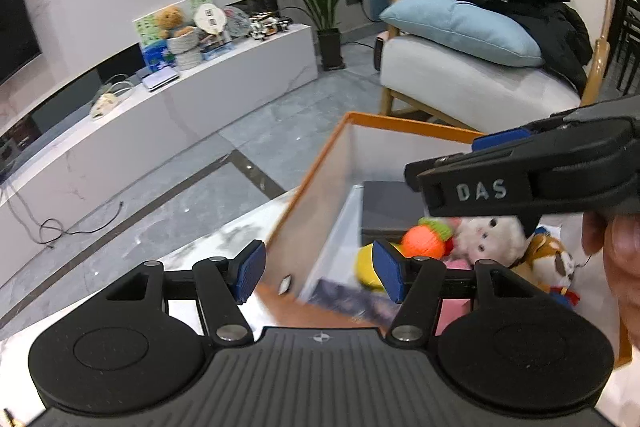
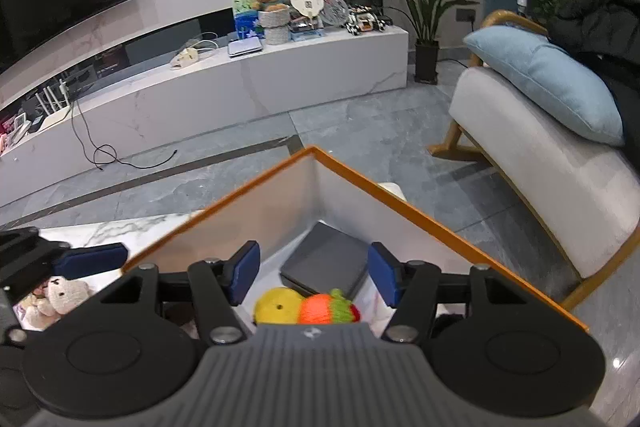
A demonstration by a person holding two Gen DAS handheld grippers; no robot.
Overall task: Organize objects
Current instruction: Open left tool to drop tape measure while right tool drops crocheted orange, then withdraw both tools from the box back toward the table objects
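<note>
An orange-rimmed box [image 1: 400, 125] stands on the white marble table [image 1: 224, 231]. Inside lie a dark grey flat case [image 1: 384, 207], a yellow knitted toy [image 1: 366, 263], an orange knitted toy with a green top [image 1: 424, 241], a white plush animal [image 1: 492, 239] and a brown-and-white plush [image 1: 554, 259]. My left gripper [image 1: 320, 271] is open and empty, its fingers either side of the box's near left wall. My right gripper [image 2: 314, 273] is open and empty above the box [image 2: 360, 179], over the grey case [image 2: 328, 261], the yellow toy [image 2: 278, 305] and the orange toy [image 2: 324, 309]. It also shows in the left wrist view [image 1: 480, 167].
A beige plush bear [image 2: 64, 295] lies on the table left of the box, under the other gripper's blue finger. Beyond the table are grey floor tiles, a long white TV console [image 2: 240, 83] with clutter, a potted plant [image 2: 426, 39], and an armchair [image 2: 552, 155] with a blue cushion.
</note>
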